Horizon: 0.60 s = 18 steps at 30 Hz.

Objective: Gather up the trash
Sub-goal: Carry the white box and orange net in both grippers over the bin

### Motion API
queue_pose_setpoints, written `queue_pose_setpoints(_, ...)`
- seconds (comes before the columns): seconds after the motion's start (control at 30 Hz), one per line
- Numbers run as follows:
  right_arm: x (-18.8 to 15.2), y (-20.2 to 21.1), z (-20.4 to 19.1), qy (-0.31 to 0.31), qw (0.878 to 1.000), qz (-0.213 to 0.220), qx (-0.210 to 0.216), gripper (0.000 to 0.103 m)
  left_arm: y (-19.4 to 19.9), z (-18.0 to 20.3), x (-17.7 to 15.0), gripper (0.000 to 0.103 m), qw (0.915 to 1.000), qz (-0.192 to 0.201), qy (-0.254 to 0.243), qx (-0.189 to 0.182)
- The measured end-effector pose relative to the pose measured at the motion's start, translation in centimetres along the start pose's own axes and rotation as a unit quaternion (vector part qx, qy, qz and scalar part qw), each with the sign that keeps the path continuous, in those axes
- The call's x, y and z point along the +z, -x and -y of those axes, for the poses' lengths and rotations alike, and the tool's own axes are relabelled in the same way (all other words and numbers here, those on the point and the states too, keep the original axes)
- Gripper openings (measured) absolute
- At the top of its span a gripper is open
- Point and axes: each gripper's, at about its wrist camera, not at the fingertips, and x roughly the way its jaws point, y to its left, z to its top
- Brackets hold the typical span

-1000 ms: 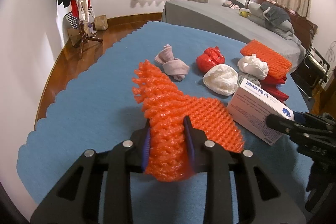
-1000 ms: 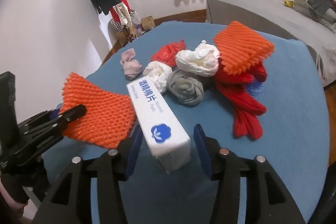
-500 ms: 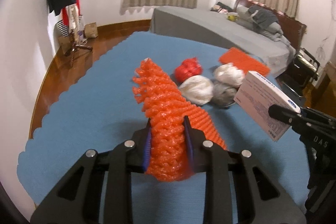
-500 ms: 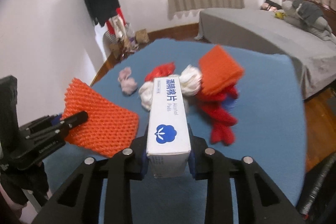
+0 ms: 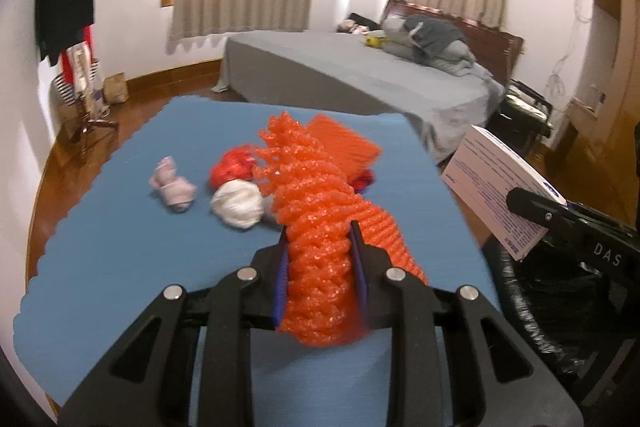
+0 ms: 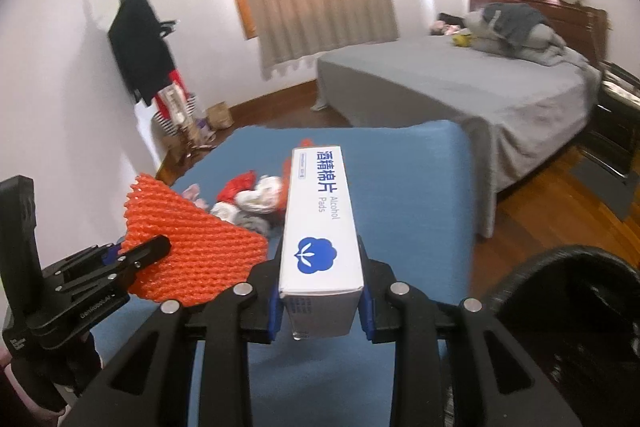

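Left claw [image 5: 320,255] clamped narrow on an orange foam net [image 5: 320,211], blue pads pressed into both sides of the bunched mesh, net lifted clear above the blue bench [image 5: 120,267]. Same net seen from the right wrist view as a flat orange sheet [image 6: 192,251] pinched at its near edge, left claw [image 6: 132,255] at the lower left.

Right claw [image 6: 320,291] closed on a white box of alcohol pads [image 6: 320,227], pads against the two long sides, box pointing away from the camera, blue cloud-like logo on top. Same box visible in the left wrist view at the right edge [image 5: 504,187], gripped by the right claw [image 5: 532,207], raised beyond the bench's right edge.

Left on the bench: pink sock [image 5: 174,187], red crumpled bag [image 5: 232,167], white crumpled wad [image 5: 238,203], second orange foam net [image 5: 344,143]. Partly hidden behind the held net: something grey beside the white wad, and a red item under the second net, neither easy to identify. In the right wrist view, this heap blurred and half covered by the box.

Black round container [image 6: 580,311] at the lower right, cut off by the frame, inside dark and unreadable; its rim also at the right in the left wrist view [image 5: 520,307]. Bed [image 5: 340,75] beyond the bench.
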Motion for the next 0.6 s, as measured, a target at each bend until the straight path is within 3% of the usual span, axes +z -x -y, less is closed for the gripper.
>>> queue_pose_setpoints(0.6,-2.4,9.4,9.1,-0.053,0.990,0.032,-0.123,0.030,-0.3,12.1,0.0,0.025,0.9922,0.010,-0.072,-0.101)
